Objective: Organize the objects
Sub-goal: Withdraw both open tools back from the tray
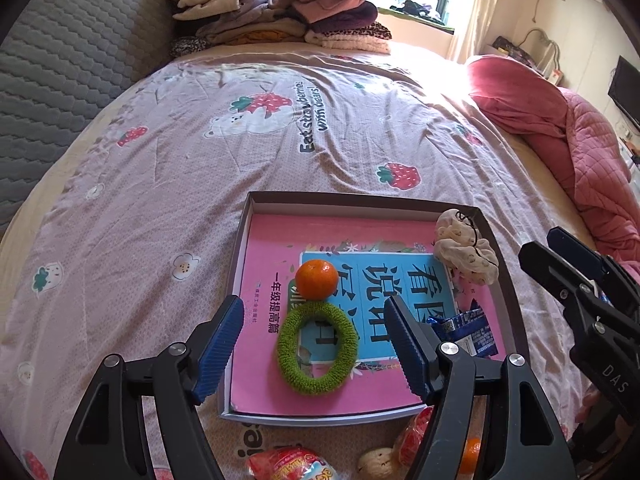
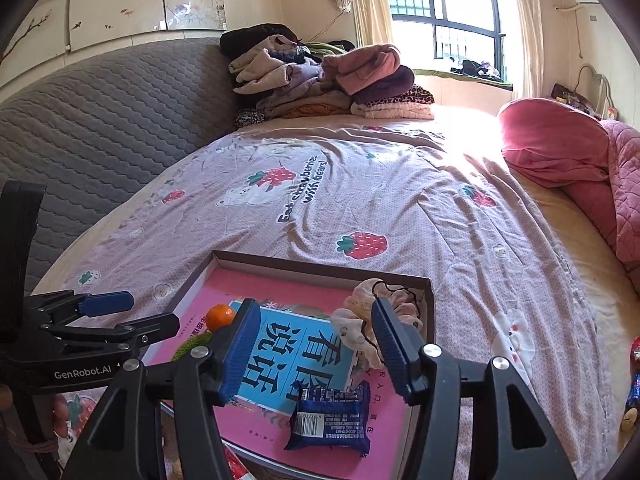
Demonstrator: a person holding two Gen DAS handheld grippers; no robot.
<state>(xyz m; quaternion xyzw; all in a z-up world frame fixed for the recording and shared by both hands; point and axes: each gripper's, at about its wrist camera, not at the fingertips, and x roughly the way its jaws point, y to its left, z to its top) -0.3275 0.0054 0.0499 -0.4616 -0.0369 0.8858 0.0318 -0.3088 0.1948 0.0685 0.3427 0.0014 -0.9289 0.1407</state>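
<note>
Pink book cover (image 1: 264,384) lines the shallow box (image 1: 244,240) on the bed (image 1: 160,200), and everything sorted so far lies on it. Both grippers hang above with jaws spread and nothing between them. Under the left gripper (image 1: 316,344) lies a green hair ring (image 1: 318,350), touching a small orange (image 1: 317,280) just beyond it. Below the right gripper (image 2: 316,352) sits a blue snack packet (image 2: 328,420); a cream scrunchie (image 2: 360,328) lies past its right jaw, in the box's far corner.
</note>
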